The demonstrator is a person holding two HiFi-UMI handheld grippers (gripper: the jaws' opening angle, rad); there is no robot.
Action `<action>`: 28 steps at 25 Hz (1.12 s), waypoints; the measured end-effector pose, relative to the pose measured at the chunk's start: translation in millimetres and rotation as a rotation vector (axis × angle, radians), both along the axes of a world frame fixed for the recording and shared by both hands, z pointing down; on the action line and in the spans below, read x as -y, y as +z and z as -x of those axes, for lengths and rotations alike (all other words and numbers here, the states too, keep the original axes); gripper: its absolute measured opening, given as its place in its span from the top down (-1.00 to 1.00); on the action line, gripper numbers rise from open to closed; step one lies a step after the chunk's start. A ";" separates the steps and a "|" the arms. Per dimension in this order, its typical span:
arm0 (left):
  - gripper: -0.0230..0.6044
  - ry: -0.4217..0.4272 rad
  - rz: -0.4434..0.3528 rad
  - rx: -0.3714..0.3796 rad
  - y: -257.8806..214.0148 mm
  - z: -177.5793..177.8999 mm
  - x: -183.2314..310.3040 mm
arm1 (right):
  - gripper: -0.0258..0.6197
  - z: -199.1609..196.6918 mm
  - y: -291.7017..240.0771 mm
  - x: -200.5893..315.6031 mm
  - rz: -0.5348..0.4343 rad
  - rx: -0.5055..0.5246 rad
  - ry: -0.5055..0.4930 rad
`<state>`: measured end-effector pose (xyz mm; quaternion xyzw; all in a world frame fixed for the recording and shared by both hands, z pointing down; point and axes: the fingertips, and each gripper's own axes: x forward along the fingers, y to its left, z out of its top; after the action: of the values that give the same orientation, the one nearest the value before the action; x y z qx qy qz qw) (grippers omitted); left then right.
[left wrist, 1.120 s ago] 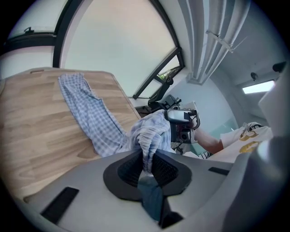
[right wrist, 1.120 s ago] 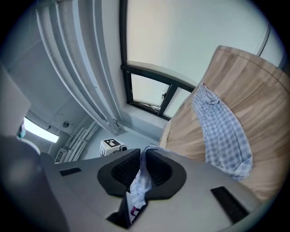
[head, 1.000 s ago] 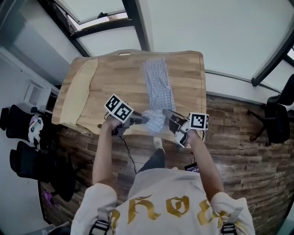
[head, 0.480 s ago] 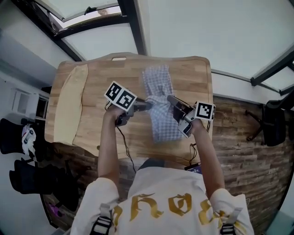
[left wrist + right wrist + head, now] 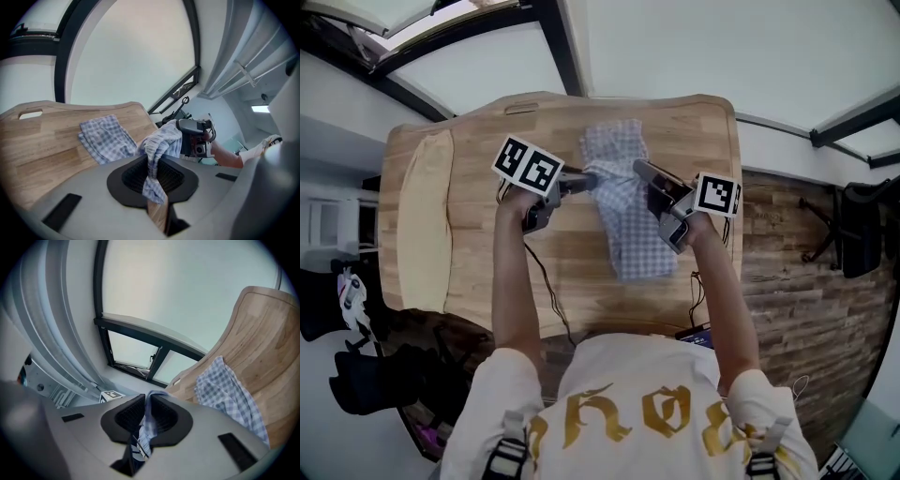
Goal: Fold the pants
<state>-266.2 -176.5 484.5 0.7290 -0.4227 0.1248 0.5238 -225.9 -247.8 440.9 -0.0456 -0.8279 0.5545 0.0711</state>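
Observation:
Blue-checked pants [image 5: 630,220] lie lengthwise on the wooden table [image 5: 487,253]. I hold their near end lifted and doubled back over the part that lies flat. My left gripper [image 5: 587,180] is shut on the left corner of that end; checked cloth [image 5: 152,180] hangs pinched between its jaws. The right gripper [image 5: 641,172] is shut on the right corner, with a strip of cloth [image 5: 146,430] caught between its pads. The far part of the pants [image 5: 107,137] rests flat on the wood, as the right gripper view also shows [image 5: 229,397].
A folded beige cloth [image 5: 427,225] lies along the table's left side. A black cable [image 5: 546,295] runs off the near edge. An office chair [image 5: 861,230] stands to the right and dark chairs [image 5: 356,375] to the left. Window frames run behind the table.
Both grippers have carried the pants' near end from the table's near edge toward the far end, doubling the cloth over itself. Both grips have stayed closed.

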 end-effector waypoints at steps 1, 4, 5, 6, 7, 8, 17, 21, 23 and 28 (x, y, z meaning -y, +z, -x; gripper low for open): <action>0.71 0.001 0.016 -0.002 8.1 6.7 6.6 | 0.73 8.3 7.1 6.9 -0.019 -0.011 -0.005; 0.71 0.002 0.049 -0.004 31.4 23.5 24.5 | 0.73 27.3 31.4 23.9 -0.026 -0.063 -0.005; 0.71 -0.003 0.056 -0.008 37.6 28.2 30.0 | 0.73 31.5 39.3 28.3 -0.009 -0.083 0.002; 0.71 -0.009 0.062 -0.015 43.4 32.4 35.3 | 0.73 35.5 47.1 33.4 0.002 -0.099 0.010; 0.71 -0.016 0.069 -0.025 49.4 36.4 40.3 | 0.73 39.8 55.1 39.4 0.004 -0.114 0.018; 0.71 -0.028 0.076 -0.037 56.3 40.6 45.5 | 0.73 44.4 64.0 46.2 0.001 -0.127 0.026; 0.71 -0.223 0.116 -0.064 131.5 67.8 75.3 | 0.38 46.4 138.4 68.4 -0.161 -0.306 -0.003; 0.45 -0.311 0.073 -0.082 135.5 72.5 87.0 | 0.47 40.2 145.9 38.0 -0.283 -0.348 -0.143; 0.14 -0.332 0.051 -0.090 134.2 75.0 89.9 | 0.47 39.4 157.2 15.0 -0.300 -0.366 -0.216; 0.09 -0.383 -0.008 -0.080 121.1 95.0 94.6 | 0.43 47.1 186.9 -12.7 -0.313 -0.431 -0.311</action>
<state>-361.2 -271.0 605.6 0.6418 -0.5329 -0.0079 0.5514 -273.0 -235.1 627.8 -0.0416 -0.8522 0.3997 0.3352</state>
